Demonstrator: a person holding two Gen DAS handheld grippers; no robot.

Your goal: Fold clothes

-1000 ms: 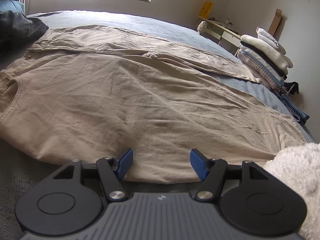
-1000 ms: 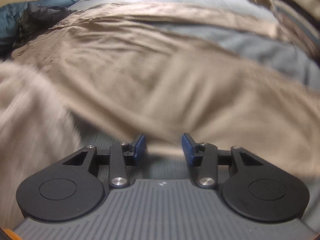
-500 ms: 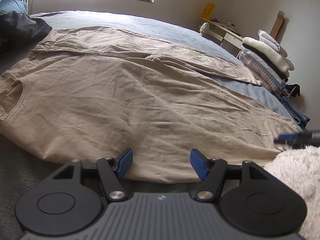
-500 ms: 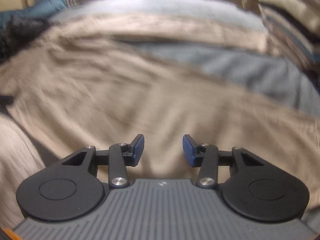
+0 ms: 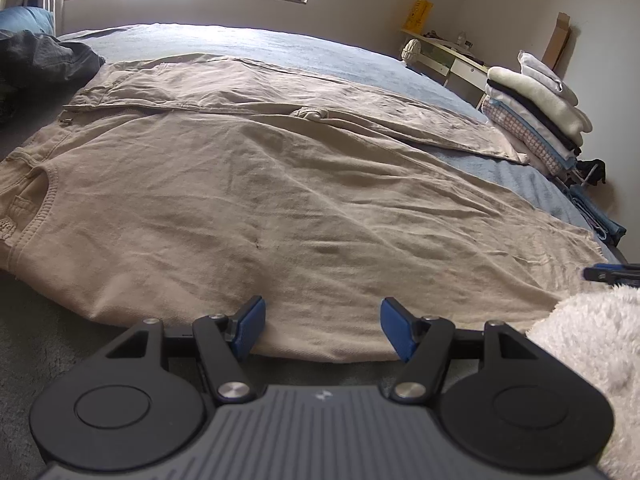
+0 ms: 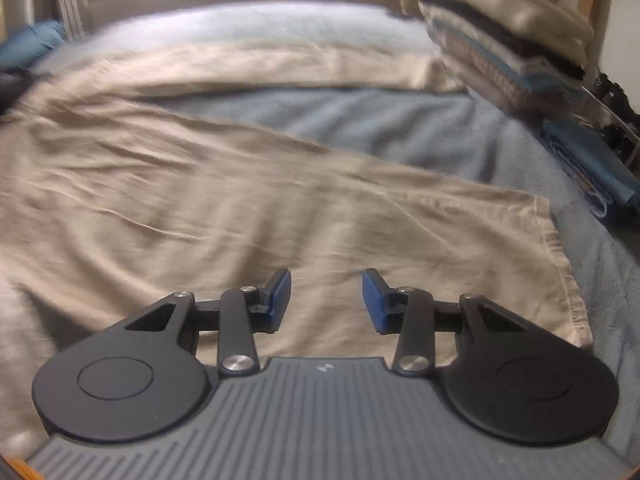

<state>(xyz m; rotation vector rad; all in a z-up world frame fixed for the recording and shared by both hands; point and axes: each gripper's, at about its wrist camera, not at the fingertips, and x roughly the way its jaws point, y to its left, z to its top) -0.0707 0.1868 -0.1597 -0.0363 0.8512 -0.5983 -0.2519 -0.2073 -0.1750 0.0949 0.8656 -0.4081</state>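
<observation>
Beige trousers (image 5: 248, 184) lie spread flat on a blue-grey bed, waistband at the left, legs running to the right. My left gripper (image 5: 322, 326) is open just above the near edge of the near leg, nothing between its blue pads. In the right wrist view the near leg (image 6: 248, 216) ends in a hem (image 6: 560, 256) at the right. My right gripper (image 6: 325, 300) is open over the cloth close to that hem, holding nothing. Its tip (image 5: 608, 273) shows at the right edge of the left wrist view.
A stack of folded clothes (image 5: 536, 108) sits at the bed's far right, with blue items (image 6: 592, 168) beside it. Dark garments (image 5: 36, 60) lie at the far left. A fluffy white sleeve (image 5: 592, 360) is at the lower right. A desk (image 5: 448, 56) stands by the wall.
My right gripper has swept to the right along the near leg, to the hem end, and now appears in the left wrist view. The left gripper has barely moved.
</observation>
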